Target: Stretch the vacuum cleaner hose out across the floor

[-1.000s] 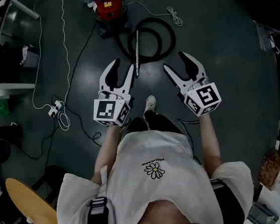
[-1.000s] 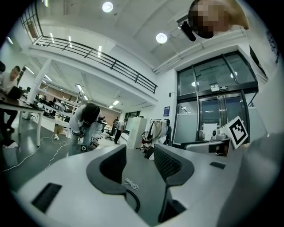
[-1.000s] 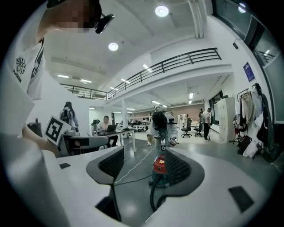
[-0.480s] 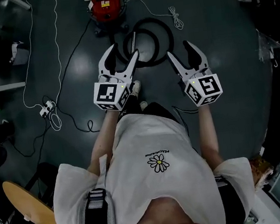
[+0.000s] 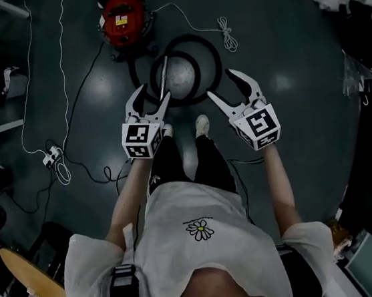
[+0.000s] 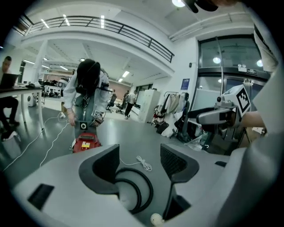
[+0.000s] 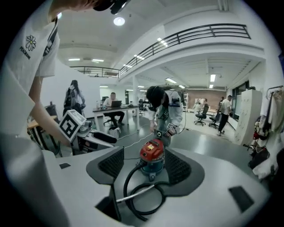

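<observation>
Person [image 5: 196, 230] stepped toward coiled hose [image 7: 126, 179]; glossy dark floor [image 5: 279, 32], trailing cables [image 5: 227, 35].

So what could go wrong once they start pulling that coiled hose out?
The hose lies in a coil with the metal wand across it; a pull may kink it or drag the red vacuum, beside which another person stands. The wearer's shoes stand at the coil's edge, and a white cord lies close: a trip hazard.
</observation>
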A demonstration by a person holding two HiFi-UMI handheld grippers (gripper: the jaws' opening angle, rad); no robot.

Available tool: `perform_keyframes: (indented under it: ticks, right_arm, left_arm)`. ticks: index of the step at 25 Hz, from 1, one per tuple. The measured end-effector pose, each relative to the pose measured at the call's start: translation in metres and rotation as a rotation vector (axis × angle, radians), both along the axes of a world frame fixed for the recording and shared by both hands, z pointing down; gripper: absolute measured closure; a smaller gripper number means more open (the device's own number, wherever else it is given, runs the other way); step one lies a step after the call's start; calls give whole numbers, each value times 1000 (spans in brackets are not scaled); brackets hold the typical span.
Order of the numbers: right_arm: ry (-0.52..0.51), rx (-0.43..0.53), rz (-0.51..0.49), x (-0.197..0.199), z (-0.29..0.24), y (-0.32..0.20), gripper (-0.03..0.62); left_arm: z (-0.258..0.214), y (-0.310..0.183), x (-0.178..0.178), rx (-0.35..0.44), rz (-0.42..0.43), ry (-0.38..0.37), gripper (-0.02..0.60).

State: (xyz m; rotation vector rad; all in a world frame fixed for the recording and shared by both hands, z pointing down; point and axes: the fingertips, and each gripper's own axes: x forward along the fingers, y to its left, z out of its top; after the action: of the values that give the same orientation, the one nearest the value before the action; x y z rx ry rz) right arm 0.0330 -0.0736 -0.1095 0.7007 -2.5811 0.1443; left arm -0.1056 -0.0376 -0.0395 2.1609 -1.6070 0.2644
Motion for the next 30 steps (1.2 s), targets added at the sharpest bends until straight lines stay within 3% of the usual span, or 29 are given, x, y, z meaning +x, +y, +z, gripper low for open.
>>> perform_keyframes:
  ticks: [3,8,11,14,16,18,21,25,27,29,30]
  right_arm:
    - [67,-12,-139,17,103,-40,298]
    - [146,73,-341,12,321,-109,298]
    - [141,120,-404,0,446,-143,298]
    - [127,149,-435,-12,547,-172,298]
    - [134,156,-460,-19,597,-181,298]
    - [144,142,-501,-27,633,-179,298]
    - [149,109,-543,-42,665,-173,298]
    - [165,71,-568,-53,689,-170,298]
    - [196,78,-580,-52,701,-171,298]
    - [232,81,-593,-49,711,-174,298]
    - [246,78,-603,-47,715,-173,298]
  left_arm:
    - [123,-35,10,-57,-45,-40,311]
    - [389,-105,7,-126,-61,-133,311]
    - [532,-131,-4,-162,-76,-155,271]
    - [636,-150,-20,-178,-98,-171,253]
    - [681,-156,-24,-203,-60,-194,253]
    - [710,-158,-25,-279,-27,-154,253]
    - [730,-162,-28,-425,-34,-39,255]
    - [749,-160,-11,-563,65,-36,259]
    - [754,-162,-10,-590,37,-1,309]
    - [754,-166,-16,-584,-14,87,399]
    - [754,-165,-17,-582,-28,116,405]
